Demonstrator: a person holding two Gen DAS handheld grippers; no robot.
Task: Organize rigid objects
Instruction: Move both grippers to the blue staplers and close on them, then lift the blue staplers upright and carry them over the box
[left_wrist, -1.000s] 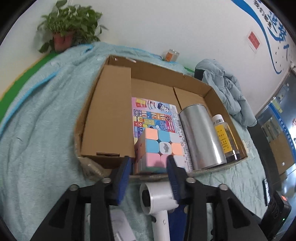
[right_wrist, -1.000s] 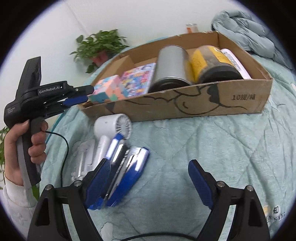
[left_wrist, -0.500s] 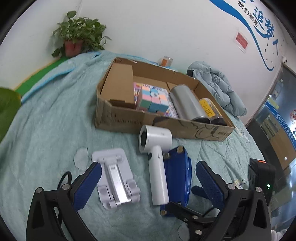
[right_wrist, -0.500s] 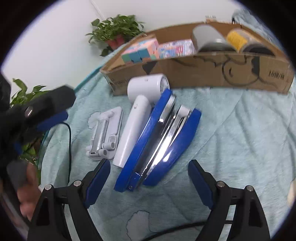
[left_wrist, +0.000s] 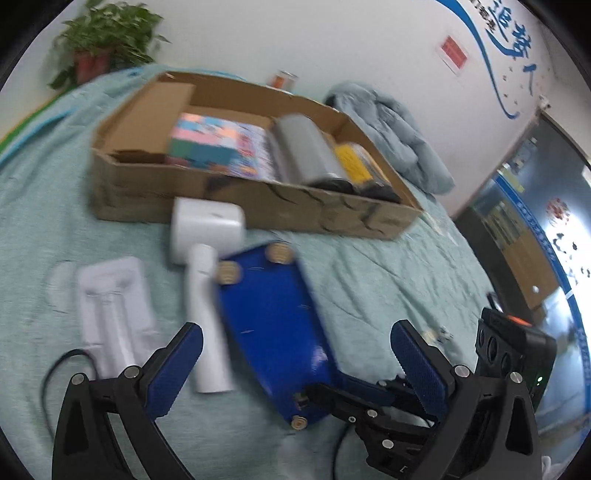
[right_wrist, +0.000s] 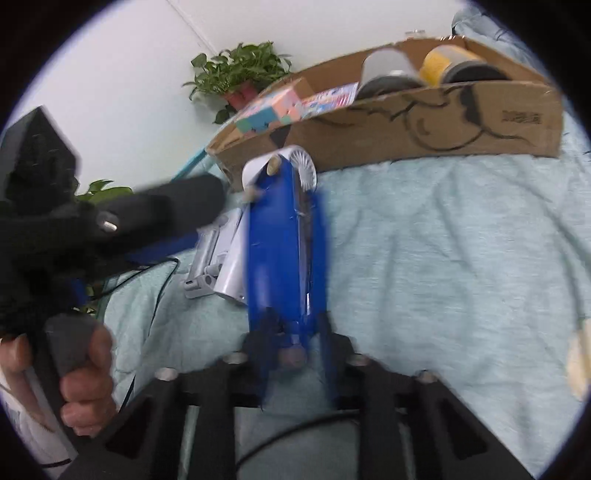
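Stapler (left_wrist: 273, 325), big and blue, lies tipped on its side on the pale green quilt (left_wrist: 369, 280) in the left wrist view, running from the centre of the picture toward 5 o'clock, its underside with round tan feet facing the camera. The right gripper (left_wrist: 347, 397) reaches in from 4 o'clock and its black fingers are closed on the stapler's near end. The left gripper (left_wrist: 295, 354) frames the bottom of this view with its blue pads spread wide and nothing pressed between them. Just at the stapler's 9 o'clock side lies a white hair dryer (left_wrist: 205, 266), and farther toward 9 o'clock a white folding stand (left_wrist: 114, 306). Toward 12 o'clock sits a cardboard box (left_wrist: 258, 206) holding a colourful cube (left_wrist: 203, 144), a silver can (left_wrist: 306, 155) and a yellow-labelled bottle (left_wrist: 358, 166). In the right wrist view the stapler (right_wrist: 280, 251) stands on edge at the centre, stretching toward 12 o'clock, its near end clamped between the right gripper's (right_wrist: 295, 354) closed blue pads at 6 o'clock. The hair dryer (right_wrist: 299, 162) shows behind its far tip, the stand (right_wrist: 207, 266) at its 9 o'clock side. A hand (right_wrist: 77, 373) at 8 o'clock holds the left gripper's handle, and the box (right_wrist: 424, 125) spans the picture around 1 o'clock.
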